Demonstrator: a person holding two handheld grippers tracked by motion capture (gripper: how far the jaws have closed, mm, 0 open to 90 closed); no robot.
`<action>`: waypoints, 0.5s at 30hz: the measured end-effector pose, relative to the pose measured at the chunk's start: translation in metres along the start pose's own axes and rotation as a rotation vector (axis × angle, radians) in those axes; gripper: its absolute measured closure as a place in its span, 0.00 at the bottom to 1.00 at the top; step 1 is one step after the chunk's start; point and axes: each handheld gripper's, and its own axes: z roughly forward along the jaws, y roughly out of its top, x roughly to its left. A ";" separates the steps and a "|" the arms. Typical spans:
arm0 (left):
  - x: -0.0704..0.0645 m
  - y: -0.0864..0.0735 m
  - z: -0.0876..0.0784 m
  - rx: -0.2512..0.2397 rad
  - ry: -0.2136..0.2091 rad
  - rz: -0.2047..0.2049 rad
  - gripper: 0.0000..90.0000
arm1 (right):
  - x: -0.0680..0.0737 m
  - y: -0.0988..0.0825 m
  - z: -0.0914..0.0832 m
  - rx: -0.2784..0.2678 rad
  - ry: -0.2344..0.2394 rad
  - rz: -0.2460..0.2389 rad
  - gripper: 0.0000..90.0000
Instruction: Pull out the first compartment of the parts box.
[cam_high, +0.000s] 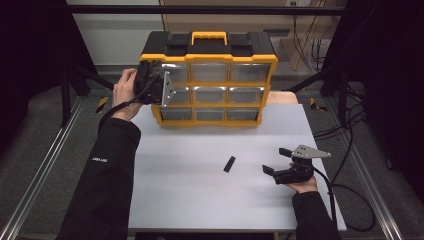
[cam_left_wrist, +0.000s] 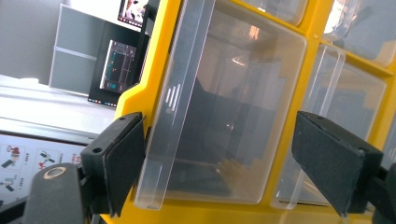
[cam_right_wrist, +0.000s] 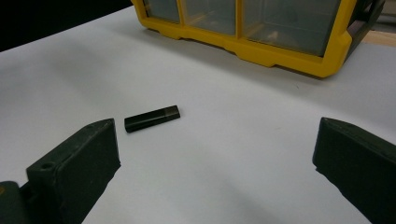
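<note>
The drawer cabinet (cam_high: 210, 80) stands at the far edge of the desk (cam_high: 190, 195). The left gripper (cam_high: 152, 89) is at the cabinet's left end, against its drawers. The small stick (cam_high: 229, 164) lies on the desk before the cabinet, and the right gripper (cam_high: 280, 161) sits just right of the stick.

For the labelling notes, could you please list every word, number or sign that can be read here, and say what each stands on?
No text can be read with certainty.
Sleeve: small white lettering, too blurred to read.
Monitor behind the organizer: screen contents too small to read.
Poster: pictures and text too blurred to read.
Black stick: no marking visible.
</note>
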 end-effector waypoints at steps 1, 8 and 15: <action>0.000 0.000 0.000 -0.003 0.004 0.004 0.22 | 0.000 0.000 0.000 -0.001 0.001 0.001 0.01; 0.000 0.000 0.000 0.002 0.029 0.034 0.29 | 0.000 0.000 0.000 -0.003 0.001 0.002 0.01; 0.000 0.000 -0.001 0.002 0.052 0.050 0.35 | 0.000 0.000 0.000 -0.002 0.001 0.001 0.01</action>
